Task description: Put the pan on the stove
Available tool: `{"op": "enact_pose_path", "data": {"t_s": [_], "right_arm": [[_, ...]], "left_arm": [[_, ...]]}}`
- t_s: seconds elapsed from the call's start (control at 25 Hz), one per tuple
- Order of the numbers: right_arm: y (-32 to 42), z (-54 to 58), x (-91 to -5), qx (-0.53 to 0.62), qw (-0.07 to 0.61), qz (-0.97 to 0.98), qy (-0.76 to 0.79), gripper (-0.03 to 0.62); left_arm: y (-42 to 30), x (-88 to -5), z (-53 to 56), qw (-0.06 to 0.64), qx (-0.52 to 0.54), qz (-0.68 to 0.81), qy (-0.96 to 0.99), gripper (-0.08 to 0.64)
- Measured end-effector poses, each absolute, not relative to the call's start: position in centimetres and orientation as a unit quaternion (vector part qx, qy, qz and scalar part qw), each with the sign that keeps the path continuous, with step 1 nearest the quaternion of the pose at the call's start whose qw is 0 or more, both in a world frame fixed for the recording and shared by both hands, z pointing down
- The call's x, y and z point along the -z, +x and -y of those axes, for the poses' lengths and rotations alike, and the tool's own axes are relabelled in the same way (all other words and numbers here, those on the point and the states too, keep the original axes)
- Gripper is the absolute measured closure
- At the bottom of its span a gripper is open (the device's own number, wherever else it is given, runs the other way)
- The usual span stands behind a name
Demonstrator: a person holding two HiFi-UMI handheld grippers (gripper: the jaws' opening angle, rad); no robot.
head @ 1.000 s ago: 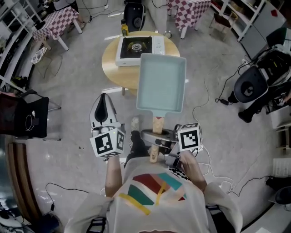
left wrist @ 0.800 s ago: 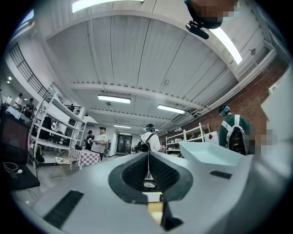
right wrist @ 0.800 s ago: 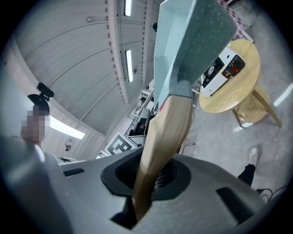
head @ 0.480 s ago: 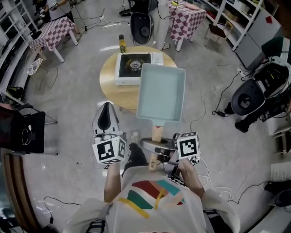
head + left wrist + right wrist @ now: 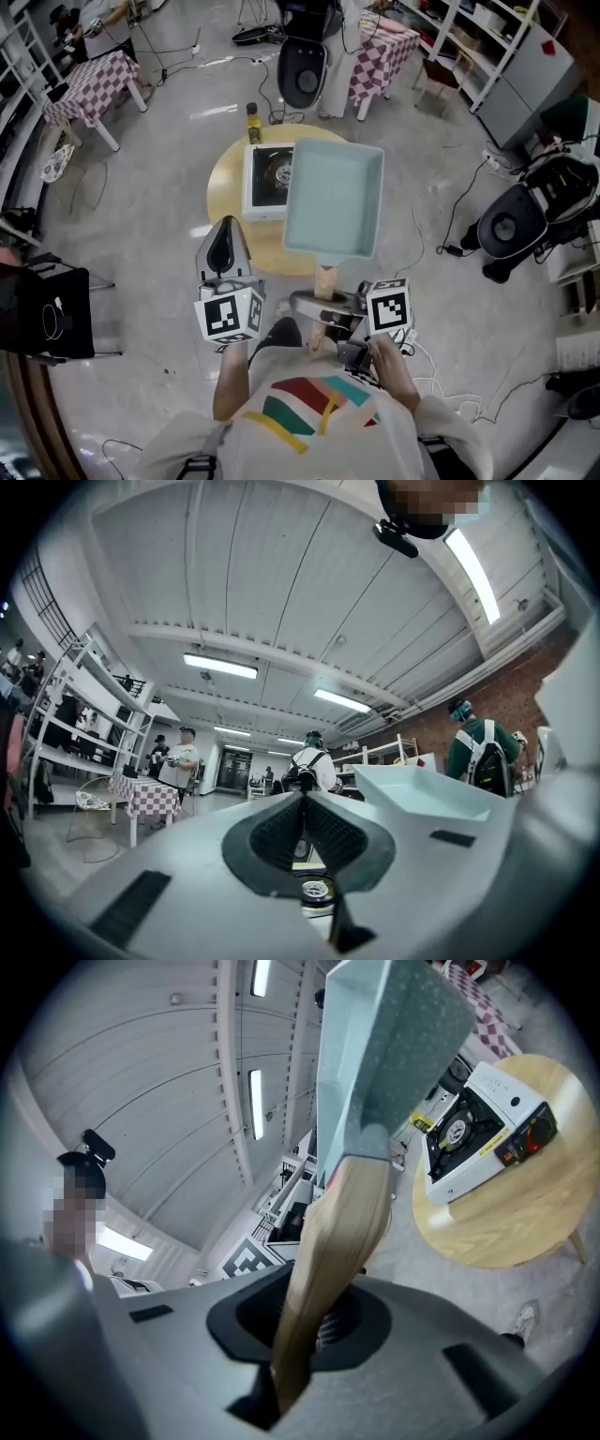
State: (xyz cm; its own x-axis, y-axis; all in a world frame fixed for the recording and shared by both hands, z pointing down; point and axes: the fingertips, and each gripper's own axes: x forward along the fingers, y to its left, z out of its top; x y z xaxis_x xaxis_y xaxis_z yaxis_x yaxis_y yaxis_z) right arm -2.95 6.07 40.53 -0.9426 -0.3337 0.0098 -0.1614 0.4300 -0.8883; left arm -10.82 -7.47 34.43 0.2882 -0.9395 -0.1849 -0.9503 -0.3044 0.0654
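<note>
A light blue rectangular pan [image 5: 334, 208] with a wooden handle [image 5: 323, 282] is held up in the air, level, in front of me. My right gripper [image 5: 317, 304] is shut on that handle [image 5: 339, 1232], and the pan's underside [image 5: 386, 1058] rises above the jaws. A white portable stove [image 5: 265, 178] stands on a round wooden table [image 5: 230, 184]; in the head view the pan covers the stove's right part. The stove [image 5: 486, 1127] and the table [image 5: 511, 1213] lie below and to the right. My left gripper [image 5: 222, 228] hangs left of the pan, shut [image 5: 302, 829] and empty.
A yellow bottle [image 5: 253, 122] stands at the table's far edge. Checked-cloth tables [image 5: 94, 82], a black round appliance [image 5: 305, 67], shelving and cables ring the floor. A black chair [image 5: 47, 314] is at the left. People [image 5: 314, 761] stand far off.
The table and stove have come closer and lower in the head view. The pan, still gripped by its handle, now overlaps the stove's right part. Both grippers keep their hold and state.
</note>
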Motion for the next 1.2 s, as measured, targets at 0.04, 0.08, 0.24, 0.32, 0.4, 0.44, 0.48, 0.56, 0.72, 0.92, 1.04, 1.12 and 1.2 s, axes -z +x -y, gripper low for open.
{"op": "enact_pose_path", "data": {"t_s": [0.04, 0.08, 0.24, 0.32, 0.4, 0.44, 0.48, 0.56, 0.72, 0.92, 1.04, 1.12, 1.2], "right_arm": [[-3.4, -4.6, -40.3, 0.512, 0.086, -0.841, -0.151, 0.560], [-3.8, -3.1, -40.0, 0.511, 0.088, -0.840, -0.156, 0.560], [-5.2, 2.5, -39.1, 0.505, 0.097, -0.840, -0.175, 0.560], [-6.0, 4.7, -38.8, 0.500, 0.101, -0.841, -0.181, 0.560], [-6.4, 6.8, -38.6, 0.492, 0.099, -0.844, -0.189, 0.560], [-6.6, 7.5, -38.4, 0.491, 0.097, -0.844, -0.193, 0.560], [-6.7, 8.0, -38.3, 0.491, 0.096, -0.844, -0.193, 0.560], [-6.9, 8.8, -38.0, 0.494, 0.097, -0.843, -0.188, 0.560], [-6.3, 10.4, -37.7, 0.505, 0.102, -0.840, -0.170, 0.560], [-4.9, 12.0, -37.7, 0.510, 0.105, -0.841, -0.149, 0.558], [-4.1, 12.8, -38.0, 0.505, 0.097, -0.846, -0.144, 0.558], [-3.7, 12.7, -38.0, 0.506, 0.095, -0.846, -0.134, 0.558], [-3.4, 12.7, -38.0, 0.505, 0.089, -0.848, -0.131, 0.557]], "left_arm": [[-11.2, -34.1, 9.0, 0.029, -0.096, -0.585, -0.805, 0.551], [-11.5, -33.7, 10.5, 0.031, -0.098, -0.581, -0.807, 0.551], [-12.4, -32.1, 15.9, 0.044, -0.108, -0.562, -0.819, 0.551], [-12.8, -31.2, 17.9, 0.049, -0.103, -0.558, -0.822, 0.551], [-13.0, -30.4, 19.8, 0.055, -0.100, -0.558, -0.822, 0.551], [-13.1, -30.2, 20.5, 0.056, -0.100, -0.558, -0.822, 0.551], [-13.1, -30.1, 21.0, 0.056, -0.101, -0.557, -0.822, 0.551], [-13.0, -29.9, 21.9, 0.056, -0.102, -0.555, -0.824, 0.551], [-11.9, -30.0, 23.3, 0.050, -0.101, -0.557, -0.823, 0.551], [-9.9, -30.3, 24.2, 0.049, -0.094, -0.558, -0.823, 0.551], [-8.9, -30.7, 24.8, 0.056, -0.097, -0.562, -0.819, 0.551], [-8.9, -30.5, 24.7, 0.052, -0.091, -0.573, -0.813, 0.551], [-9.0, -30.6, 25.1, 0.048, -0.086, -0.582, -0.807, 0.551]]}}
